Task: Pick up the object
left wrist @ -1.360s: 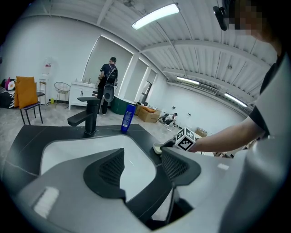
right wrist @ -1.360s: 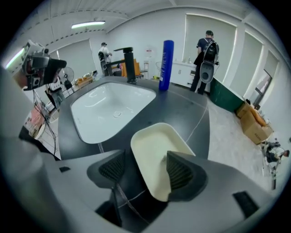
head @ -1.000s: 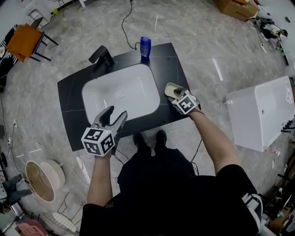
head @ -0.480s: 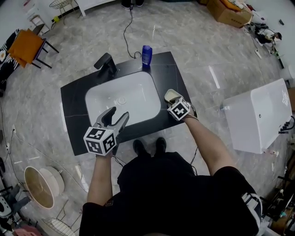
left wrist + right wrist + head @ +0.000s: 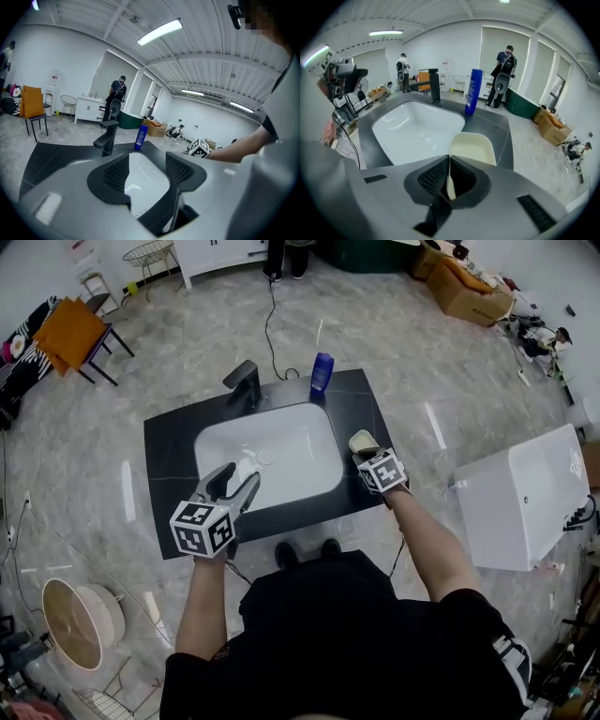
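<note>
A cream shallow dish (image 5: pixel 361 440) lies on the black countertop (image 5: pixel 173 465), right of the white sink (image 5: pixel 281 451). My right gripper (image 5: pixel 367 455) is shut on the dish's near rim. In the right gripper view the thin rim (image 5: pixel 450 176) is pinched between the dark pads and the dish (image 5: pixel 473 146) reaches forward from them. My left gripper (image 5: pixel 234 478) hovers over the sink's front edge. Its jaws are closing slightly, and in the left gripper view there is nothing between them (image 5: pixel 146 168).
A black faucet (image 5: pixel 246 382) and a blue bottle (image 5: pixel 322 375) stand at the counter's far edge. A white tub (image 5: pixel 525 498) sits on the floor to the right and a round basket (image 5: pixel 80 620) at the lower left. A cable (image 5: pixel 272 315) runs away behind.
My right gripper's jaws have shut on the cream dish's rim. The left gripper has barely moved over the sink's front edge. The head view has shifted, so the counter sits further right.
</note>
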